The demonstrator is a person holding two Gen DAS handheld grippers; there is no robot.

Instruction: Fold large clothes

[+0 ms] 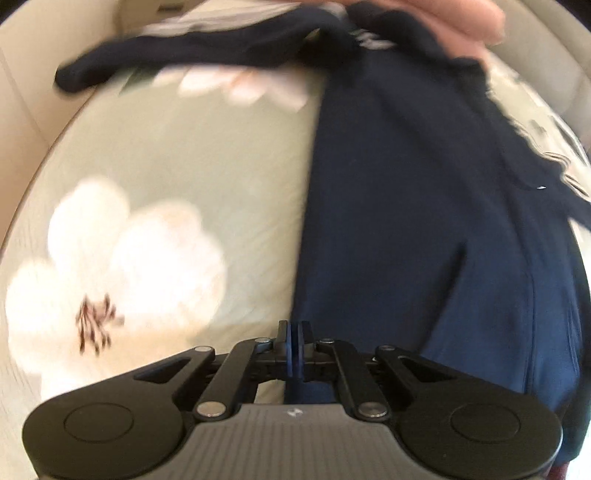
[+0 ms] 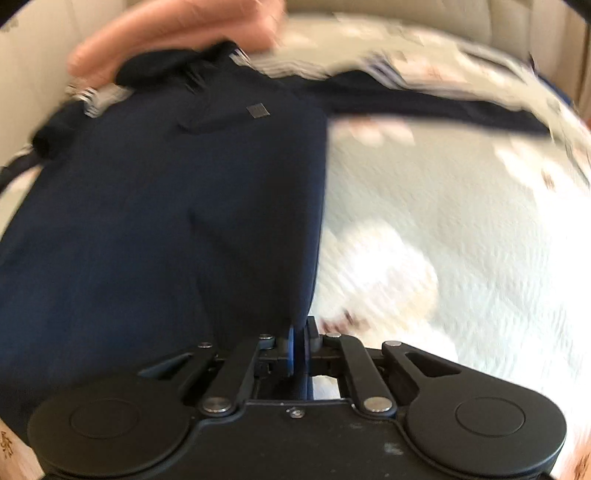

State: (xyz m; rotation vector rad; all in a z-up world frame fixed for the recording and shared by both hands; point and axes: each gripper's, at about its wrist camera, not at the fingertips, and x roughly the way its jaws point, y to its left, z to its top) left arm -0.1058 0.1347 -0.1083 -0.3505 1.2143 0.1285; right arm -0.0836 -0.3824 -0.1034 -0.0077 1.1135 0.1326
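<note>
Both the left gripper [image 1: 294, 334] and right gripper [image 2: 300, 332] pinch the navy garment's [image 1: 406, 221] hem (bedspread [image 1: 184, 166] beneath).

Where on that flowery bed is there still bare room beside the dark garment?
Bare bedspread lies open between the navy garment body, its outstretched sleeve and the bed's edge, around the big white flower. The right view shows the same patch. It is crowded near the pink pillow, where the collar bunches. Both tools, left and right, pinch the hem.
</note>
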